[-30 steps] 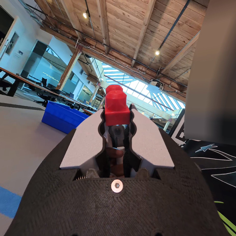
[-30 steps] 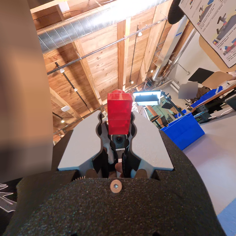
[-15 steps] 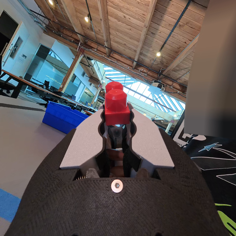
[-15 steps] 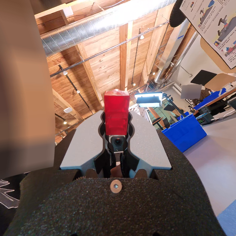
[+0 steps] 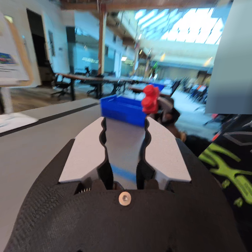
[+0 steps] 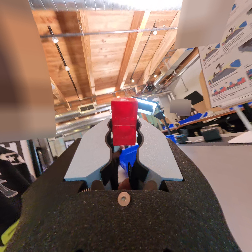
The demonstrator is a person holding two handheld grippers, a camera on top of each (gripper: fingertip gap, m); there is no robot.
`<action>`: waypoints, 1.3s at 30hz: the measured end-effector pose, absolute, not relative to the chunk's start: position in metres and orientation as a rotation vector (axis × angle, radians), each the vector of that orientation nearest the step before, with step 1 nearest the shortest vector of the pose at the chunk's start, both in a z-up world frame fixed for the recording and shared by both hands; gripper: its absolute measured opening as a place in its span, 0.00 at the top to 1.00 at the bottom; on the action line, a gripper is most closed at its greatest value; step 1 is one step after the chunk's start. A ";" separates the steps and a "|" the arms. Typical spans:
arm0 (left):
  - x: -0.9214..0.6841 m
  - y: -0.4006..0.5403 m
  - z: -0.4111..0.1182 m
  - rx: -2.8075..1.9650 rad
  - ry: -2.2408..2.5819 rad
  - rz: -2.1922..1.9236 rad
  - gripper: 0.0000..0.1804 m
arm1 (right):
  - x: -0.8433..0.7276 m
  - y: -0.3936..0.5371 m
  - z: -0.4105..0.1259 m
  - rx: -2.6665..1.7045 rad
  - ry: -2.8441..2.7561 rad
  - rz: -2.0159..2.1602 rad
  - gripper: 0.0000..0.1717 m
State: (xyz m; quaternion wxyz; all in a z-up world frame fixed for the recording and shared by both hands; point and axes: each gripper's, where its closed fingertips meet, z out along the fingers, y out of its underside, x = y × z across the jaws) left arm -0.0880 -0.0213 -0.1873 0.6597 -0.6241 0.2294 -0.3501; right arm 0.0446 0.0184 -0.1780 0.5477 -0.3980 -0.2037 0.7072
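My right gripper (image 6: 124, 122) clamps a red block (image 6: 123, 121) between both pads, raised above the grey table (image 6: 218, 163). My left gripper (image 5: 124, 120) is spread open, bare, facing a blue bin (image 5: 122, 111) on the table.

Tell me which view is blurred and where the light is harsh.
Left wrist view: heavy motion blur smears the blue bin, the red brick and the background; the skylight top right is blown out. Right wrist view: mostly sharp, the red brick crisp, edges slightly smeared, a bright lamp panel glaring behind it.
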 end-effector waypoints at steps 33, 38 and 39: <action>-0.467 0.100 -0.369 -2.754 1.325 0.375 0.74 | 0.057 0.036 -0.203 -0.984 -0.511 1.622 0.80; -0.464 0.093 -0.372 -2.820 1.309 0.260 0.81 | 0.057 0.036 -0.203 -0.985 -0.512 1.618 0.80; -0.465 0.092 -0.372 -2.822 1.333 0.262 0.81 | 0.057 0.036 -0.203 -0.985 -0.511 1.615 0.80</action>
